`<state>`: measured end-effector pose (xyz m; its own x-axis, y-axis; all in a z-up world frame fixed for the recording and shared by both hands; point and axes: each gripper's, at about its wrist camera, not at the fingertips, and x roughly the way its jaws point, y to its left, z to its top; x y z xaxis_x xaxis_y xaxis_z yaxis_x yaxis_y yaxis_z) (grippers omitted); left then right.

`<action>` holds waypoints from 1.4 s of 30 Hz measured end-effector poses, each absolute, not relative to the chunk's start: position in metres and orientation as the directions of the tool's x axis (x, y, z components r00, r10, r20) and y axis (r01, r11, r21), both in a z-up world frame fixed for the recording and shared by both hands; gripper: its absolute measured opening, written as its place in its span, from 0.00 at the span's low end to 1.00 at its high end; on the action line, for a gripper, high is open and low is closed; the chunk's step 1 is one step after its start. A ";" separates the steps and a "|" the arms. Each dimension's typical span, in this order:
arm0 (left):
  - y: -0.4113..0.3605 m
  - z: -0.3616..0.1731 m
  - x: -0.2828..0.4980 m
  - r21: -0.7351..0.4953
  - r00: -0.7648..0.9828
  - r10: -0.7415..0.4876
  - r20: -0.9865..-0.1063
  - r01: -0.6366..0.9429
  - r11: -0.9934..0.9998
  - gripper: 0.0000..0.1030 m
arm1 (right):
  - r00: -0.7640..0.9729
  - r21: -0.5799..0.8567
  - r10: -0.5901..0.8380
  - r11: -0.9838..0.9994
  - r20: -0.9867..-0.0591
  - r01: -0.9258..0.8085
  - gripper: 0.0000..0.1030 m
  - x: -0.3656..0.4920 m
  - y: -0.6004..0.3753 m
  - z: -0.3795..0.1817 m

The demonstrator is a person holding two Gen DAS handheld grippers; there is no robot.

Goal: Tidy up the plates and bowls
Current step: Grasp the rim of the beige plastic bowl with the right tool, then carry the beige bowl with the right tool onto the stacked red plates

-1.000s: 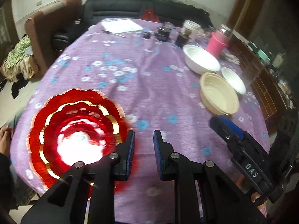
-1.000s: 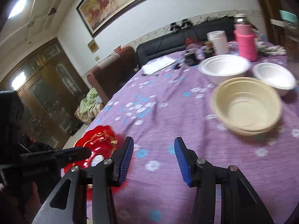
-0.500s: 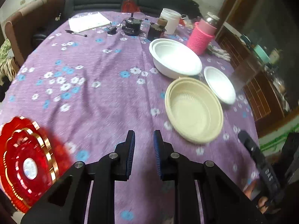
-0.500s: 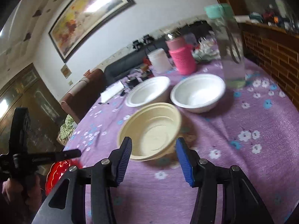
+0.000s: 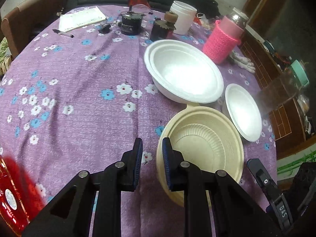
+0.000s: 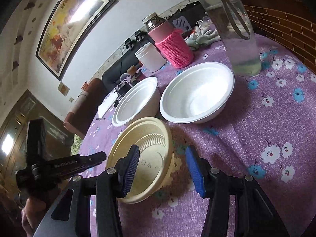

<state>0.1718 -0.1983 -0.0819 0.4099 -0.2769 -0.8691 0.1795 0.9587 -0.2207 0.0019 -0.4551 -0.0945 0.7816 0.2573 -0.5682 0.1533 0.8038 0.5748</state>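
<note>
A beige ribbed bowl stands on the purple flowered tablecloth. My left gripper hovers at the bowl's left rim. Its jaws are opening with a narrow gap, and the rim edge lies beside the right finger, not pinched. My right gripper is open and straddles the beige bowl, left finger inside, right finger outside, pads clear of the wall. Behind stand a large white bowl and a small white bowl. Red gold-edged plates lie at the lower left.
A pink knit-sleeved jar, a white tub, two dark jars and a notepad with a pen crowd the far side. A tall clear water bottle stands by the small white bowl. A sofa and a brick wall border the table.
Both views swung right, away from the red plates and onto the bowls. The right gripper rolled and came down around the beige bowl's wall. The left jaws stand slightly wider.
</note>
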 end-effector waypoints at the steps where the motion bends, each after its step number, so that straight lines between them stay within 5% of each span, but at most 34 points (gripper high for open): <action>1: -0.201 -0.084 0.173 -0.218 0.403 -0.273 -0.874 0.179 0.959 0.28 | 0.781 0.580 0.262 0.801 -0.566 0.152 0.51 0.002 -0.456 -0.096; 6: -0.202 -0.082 0.174 -0.258 0.416 -0.311 -0.855 0.179 0.949 0.32 | 0.765 0.617 0.313 0.776 -0.562 0.136 0.51 0.007 -0.456 -0.105; 9: -0.206 -0.084 0.175 -0.260 0.412 -0.316 -0.854 0.187 0.947 0.49 | 0.766 0.619 0.322 0.776 -0.557 0.124 0.51 0.008 -0.453 -0.106; 24: -0.221 -0.117 0.181 -0.301 0.300 -0.343 -0.890 0.176 0.937 0.49 | 0.730 0.610 0.335 0.780 -0.595 0.139 0.51 0.020 -0.444 -0.118; 28: -0.221 -0.116 0.181 -0.293 0.323 -0.335 -0.885 0.173 0.940 0.48 | 0.712 0.604 0.338 0.783 -0.616 0.150 0.33 0.025 -0.443 -0.123; 31: -0.218 -0.118 0.182 -0.288 0.328 -0.331 -0.885 0.173 0.942 0.29 | 0.693 0.607 0.351 0.779 -0.630 0.157 0.24 0.029 -0.442 -0.128; 35: -0.217 -0.119 0.182 -0.299 0.325 -0.342 -0.882 0.176 0.938 0.15 | 0.701 0.613 0.344 0.771 -0.625 0.169 0.17 0.029 -0.446 -0.130; 42: -0.215 -0.111 0.174 -0.299 0.339 -0.351 -0.873 0.197 0.934 0.09 | 0.702 0.617 0.344 0.768 -0.624 0.171 0.13 0.028 -0.447 -0.132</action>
<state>0.1739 -0.2147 -0.1105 0.3386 -0.3511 -0.8730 0.1966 0.9337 -0.2992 0.0283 -0.4471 -0.1315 0.7018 0.3444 -0.6236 0.1713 0.7681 0.6170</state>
